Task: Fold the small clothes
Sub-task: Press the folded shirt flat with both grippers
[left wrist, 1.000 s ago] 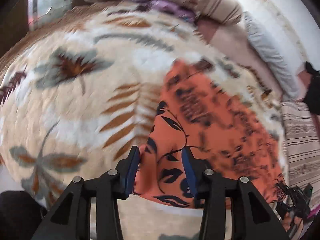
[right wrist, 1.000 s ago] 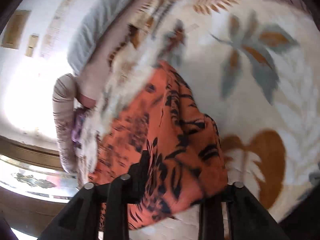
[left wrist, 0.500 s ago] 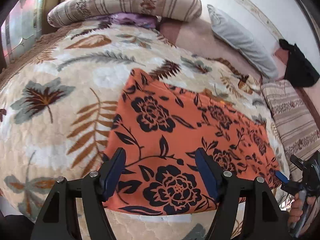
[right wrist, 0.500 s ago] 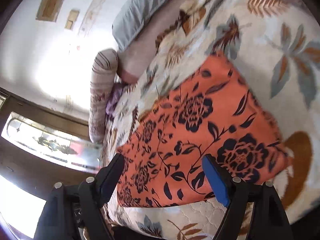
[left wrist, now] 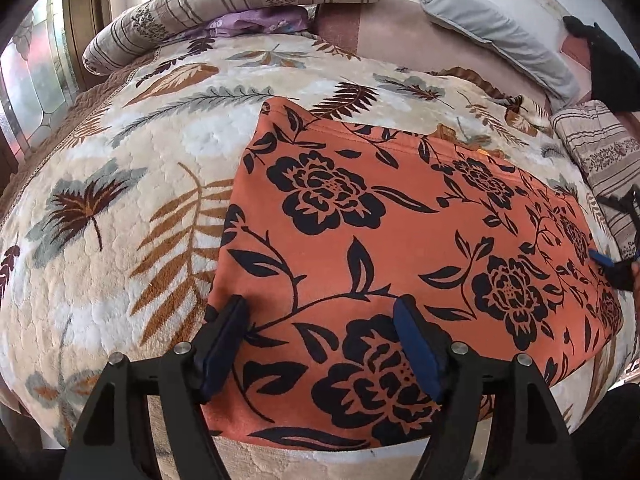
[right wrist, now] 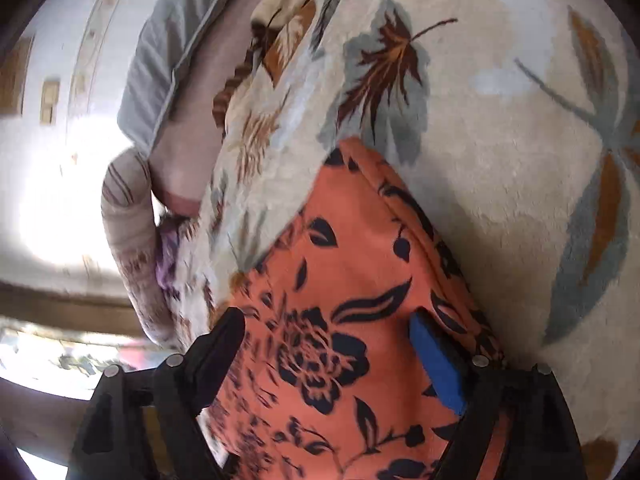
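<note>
Orange flowered cloth (left wrist: pixel 400 240) lying flat on the leaf-patterned blanket (left wrist: pixel 140 200) of a bed. Left gripper (left wrist: pixel 320 344) over its near left corner, jaws opening, pads clear of the fabric. Right gripper (right wrist: pixel 328 352) above the opposite end, jaws likewise opening, gripping nothing. Pillows (left wrist: pixel 488 28) lie beyond.

Garment (left wrist: pixel 392 240) lies on blanket (left wrist: pixel 120 184) (pillows (left wrist: pixel 492 28) behind).

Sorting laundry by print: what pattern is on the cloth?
Black flowers and leaves on orange cloth; clearest in the left wrist view.
</note>
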`<state>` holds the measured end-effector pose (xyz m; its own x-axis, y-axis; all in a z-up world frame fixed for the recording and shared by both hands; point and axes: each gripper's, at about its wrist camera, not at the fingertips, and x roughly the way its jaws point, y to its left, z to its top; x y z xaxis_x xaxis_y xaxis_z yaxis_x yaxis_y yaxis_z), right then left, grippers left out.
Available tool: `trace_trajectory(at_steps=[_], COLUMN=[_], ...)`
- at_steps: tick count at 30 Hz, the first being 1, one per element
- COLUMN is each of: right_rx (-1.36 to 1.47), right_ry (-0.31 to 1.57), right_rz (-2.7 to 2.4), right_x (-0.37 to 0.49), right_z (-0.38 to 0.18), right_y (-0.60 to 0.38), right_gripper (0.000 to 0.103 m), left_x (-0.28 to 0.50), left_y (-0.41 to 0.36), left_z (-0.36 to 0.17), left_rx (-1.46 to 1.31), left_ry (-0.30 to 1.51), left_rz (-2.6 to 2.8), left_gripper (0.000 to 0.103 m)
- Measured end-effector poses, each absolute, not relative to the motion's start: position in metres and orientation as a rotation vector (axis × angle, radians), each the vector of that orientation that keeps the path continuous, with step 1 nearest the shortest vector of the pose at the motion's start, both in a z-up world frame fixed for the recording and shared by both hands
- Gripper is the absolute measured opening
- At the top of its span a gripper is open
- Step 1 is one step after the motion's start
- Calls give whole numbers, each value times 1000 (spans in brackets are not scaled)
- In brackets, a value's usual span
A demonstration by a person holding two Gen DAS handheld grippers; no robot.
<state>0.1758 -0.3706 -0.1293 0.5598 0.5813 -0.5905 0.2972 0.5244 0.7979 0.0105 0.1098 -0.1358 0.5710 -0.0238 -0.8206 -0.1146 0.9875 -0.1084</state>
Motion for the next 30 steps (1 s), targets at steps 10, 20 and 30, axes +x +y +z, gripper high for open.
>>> trace_trajectory(at_steps=[10,20,30], right_rx=[953,673,789], right_ry=[924,941,944], right_rz=[163,423,332], right_x=[220,61,48], right_z=[-117,-70,-111], right_y=[-368,-291,-322], right_gripper=[90,91,90], left_x=[15,-9,-41], left_y=[110,118,133], left_z=[-135,-112,-107], left_rx=[-171,-253,-255], left_ry=[989,991,1017], left_rz=[63,115,194], left_gripper=[81,81,81])
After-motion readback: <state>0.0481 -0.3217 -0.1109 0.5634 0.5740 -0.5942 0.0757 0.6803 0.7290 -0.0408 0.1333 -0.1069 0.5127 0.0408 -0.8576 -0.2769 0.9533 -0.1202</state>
